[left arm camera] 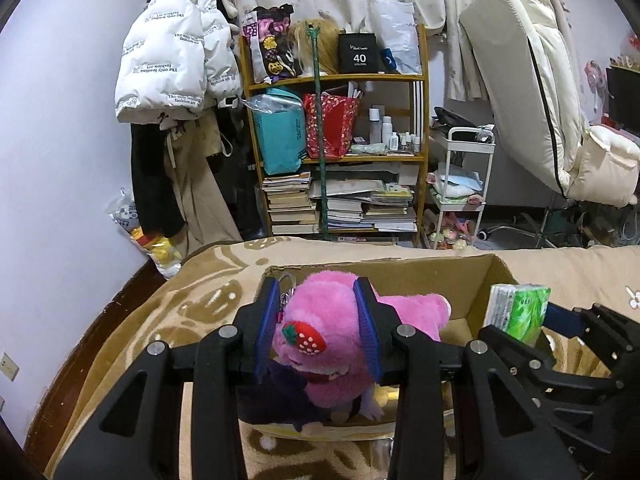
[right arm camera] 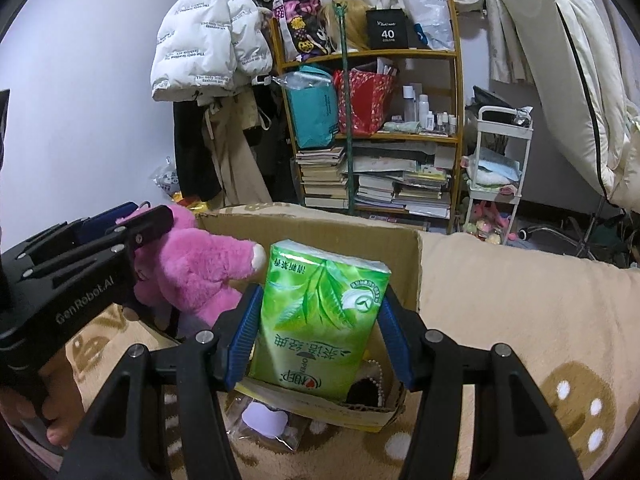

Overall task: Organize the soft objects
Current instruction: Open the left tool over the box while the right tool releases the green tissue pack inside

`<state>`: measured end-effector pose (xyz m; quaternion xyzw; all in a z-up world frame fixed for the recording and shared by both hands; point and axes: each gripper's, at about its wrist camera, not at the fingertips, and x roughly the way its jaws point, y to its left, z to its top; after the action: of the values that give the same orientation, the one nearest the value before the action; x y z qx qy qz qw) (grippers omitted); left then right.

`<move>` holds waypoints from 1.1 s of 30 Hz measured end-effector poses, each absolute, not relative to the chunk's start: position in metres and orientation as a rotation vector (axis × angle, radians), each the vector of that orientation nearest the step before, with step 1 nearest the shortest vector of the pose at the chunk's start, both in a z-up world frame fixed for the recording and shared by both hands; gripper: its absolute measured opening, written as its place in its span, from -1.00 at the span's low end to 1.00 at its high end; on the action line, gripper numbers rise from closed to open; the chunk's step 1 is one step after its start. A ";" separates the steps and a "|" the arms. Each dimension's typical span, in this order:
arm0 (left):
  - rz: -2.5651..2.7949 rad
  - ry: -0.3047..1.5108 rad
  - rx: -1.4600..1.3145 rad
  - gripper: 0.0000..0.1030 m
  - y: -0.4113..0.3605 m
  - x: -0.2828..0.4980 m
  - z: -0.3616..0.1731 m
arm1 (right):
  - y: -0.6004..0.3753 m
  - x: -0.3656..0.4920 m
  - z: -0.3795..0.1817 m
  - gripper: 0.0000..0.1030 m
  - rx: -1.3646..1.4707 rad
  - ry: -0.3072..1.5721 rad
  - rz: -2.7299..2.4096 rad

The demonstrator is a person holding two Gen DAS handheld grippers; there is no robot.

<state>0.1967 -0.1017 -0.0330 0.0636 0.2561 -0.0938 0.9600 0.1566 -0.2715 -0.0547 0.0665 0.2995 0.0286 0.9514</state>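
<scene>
Beige blanket [left arm camera: 168, 312]: cardboard box [left arm camera: 472, 276]; left tool [left arm camera: 324, 332] clamps pink plush [left arm camera: 328, 320], right tool [right arm camera: 318, 340] clamps tissue pack [right arm camera: 320, 320] (green).

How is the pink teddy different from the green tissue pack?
The pink teddy is fluffy and lumpy; the green tissue pack is smooth, shiny and boxy. The teddy wears a strawberry; the pack has printed leaves. The left gripper holds the teddy, the right gripper the pack. Both are over the cardboard box.

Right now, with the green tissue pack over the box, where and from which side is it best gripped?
Grip the green tissue pack across its two narrow long sides, near the lower half, coming from the near end, as the right gripper does. Those sides look flat and parallel, so the pads probably seat squarely, and the upper end stays free to go into the cardboard box first.
</scene>
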 end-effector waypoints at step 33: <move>-0.138 0.503 0.156 0.47 -0.092 0.183 -0.024 | -0.280 0.142 -0.042 0.44 0.179 0.581 0.041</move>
<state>0.1829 -0.0920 -0.0237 0.0772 0.2484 -0.0683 0.9632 0.1416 -0.2799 -0.0422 0.0884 0.2858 0.0202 0.9540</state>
